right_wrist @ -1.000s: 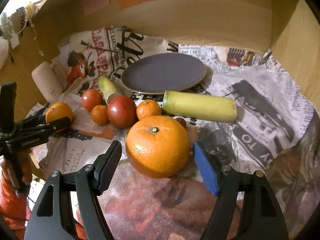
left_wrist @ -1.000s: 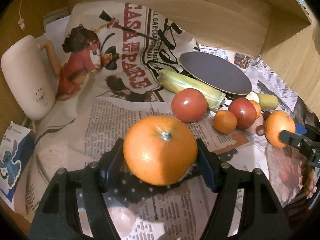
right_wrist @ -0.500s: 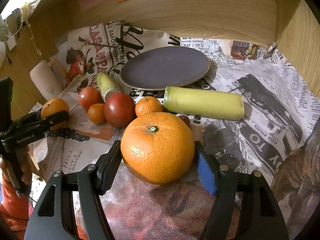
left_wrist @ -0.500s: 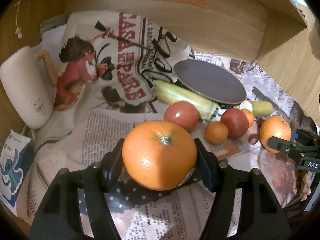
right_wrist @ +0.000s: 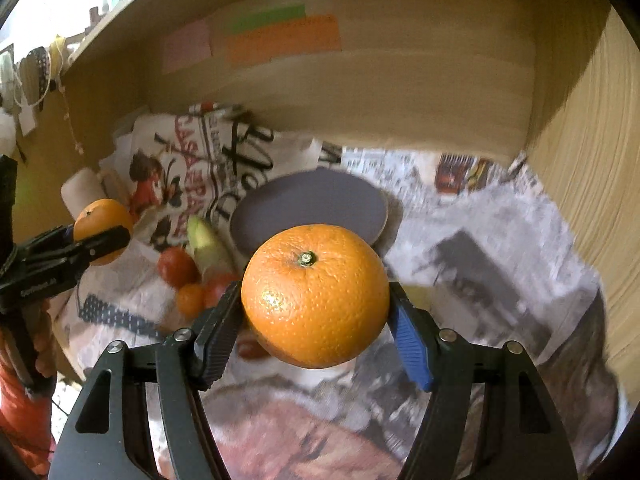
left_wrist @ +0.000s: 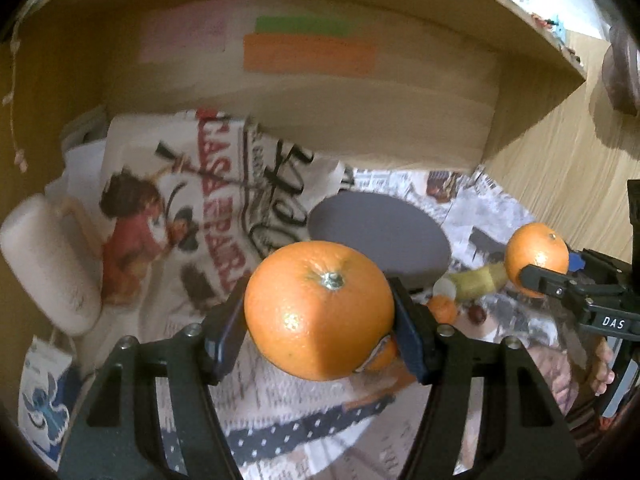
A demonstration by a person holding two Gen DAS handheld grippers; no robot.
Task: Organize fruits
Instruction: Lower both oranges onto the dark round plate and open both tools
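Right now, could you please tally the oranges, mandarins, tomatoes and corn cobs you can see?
Oranges: 2
Mandarins: 2
Tomatoes: 2
Corn cobs: 2
Total: 8

Desk [right_wrist: 500, 216]: overlaid with newspaper [right_wrist: 472, 240] and enclosed by a back panel [right_wrist: 400, 92] behind. Plate [right_wrist: 312, 204]: set on the newspaper near the back panel. Corn cob [right_wrist: 206, 242]: laid just left of the plate. Tomato [right_wrist: 176, 267]: placed before the cob, with a small citrus [right_wrist: 190, 300] before it. Two oranges: one [left_wrist: 320, 310] held above the desk in the left claw [left_wrist: 320, 332], one [right_wrist: 315, 295] in the right claw [right_wrist: 316, 328], before the plate.
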